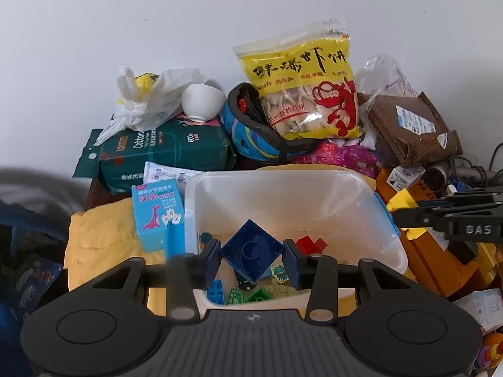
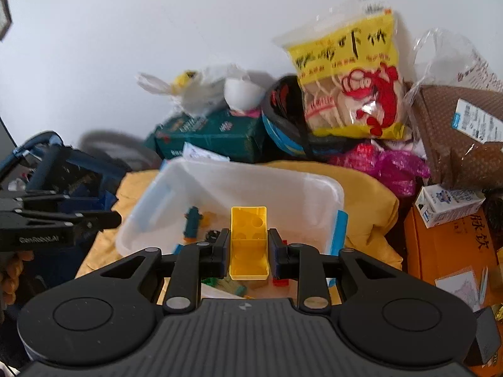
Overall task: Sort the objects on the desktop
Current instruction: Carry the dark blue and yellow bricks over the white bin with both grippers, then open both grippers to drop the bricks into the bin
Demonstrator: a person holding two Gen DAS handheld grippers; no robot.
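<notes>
My left gripper is shut on a dark blue building block, held corner-up with its hollow underside facing me, above the near end of a translucent white bin. Red bricks, green pieces and a light blue brick lie in the bin's bottom. My right gripper is shut on a yellow hollow block, also over the white bin. In the left wrist view the right gripper pokes in from the right with the yellow block.
The bin rests on a yellow cloth. Behind it stand a green tissue pack, a white bowl, a helmet, a shrimp cracker bag and a brown parcel. A blue card box stands left, orange boxes right.
</notes>
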